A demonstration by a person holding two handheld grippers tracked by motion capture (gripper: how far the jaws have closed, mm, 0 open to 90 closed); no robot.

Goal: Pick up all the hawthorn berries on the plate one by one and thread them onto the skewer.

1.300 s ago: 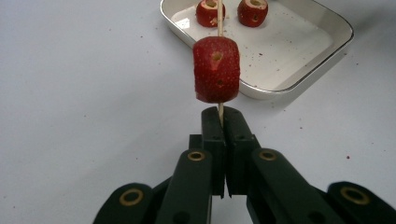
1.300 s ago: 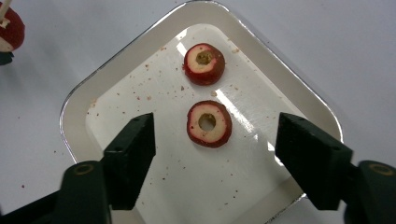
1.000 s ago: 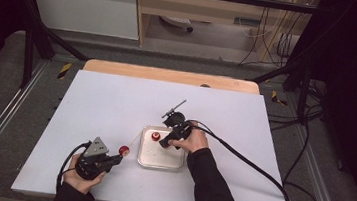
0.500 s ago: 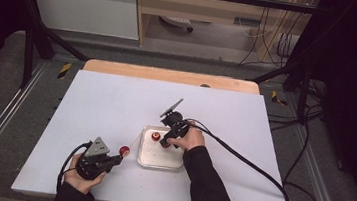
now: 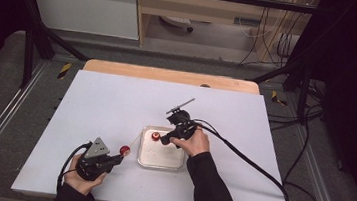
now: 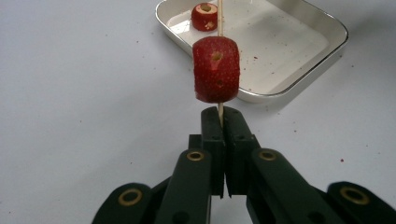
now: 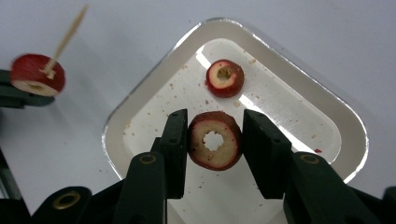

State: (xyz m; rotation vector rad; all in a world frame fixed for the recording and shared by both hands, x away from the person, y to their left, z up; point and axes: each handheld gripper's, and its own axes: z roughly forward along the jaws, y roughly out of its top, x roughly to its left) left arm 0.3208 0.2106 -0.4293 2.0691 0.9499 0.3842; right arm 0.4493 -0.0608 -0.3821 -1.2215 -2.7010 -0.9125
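White tabletop, shallow white metal tray [image 5: 146, 158] near its middle. At the tray's nine o'clock the left gripper [image 6: 219, 122] has its jaws pressed on a thin wooden skewer [image 6: 219, 14], one red cored fruit piece [image 6: 216, 69] already threaded. The right gripper [image 7: 214, 140] has shifted slightly left over the tray since a second ago and now pinches a red-skinned fruit ring [image 7: 215, 139]. Another ring [image 7: 225, 77] lies at twelve o'clock. Next, probably, threading it on.
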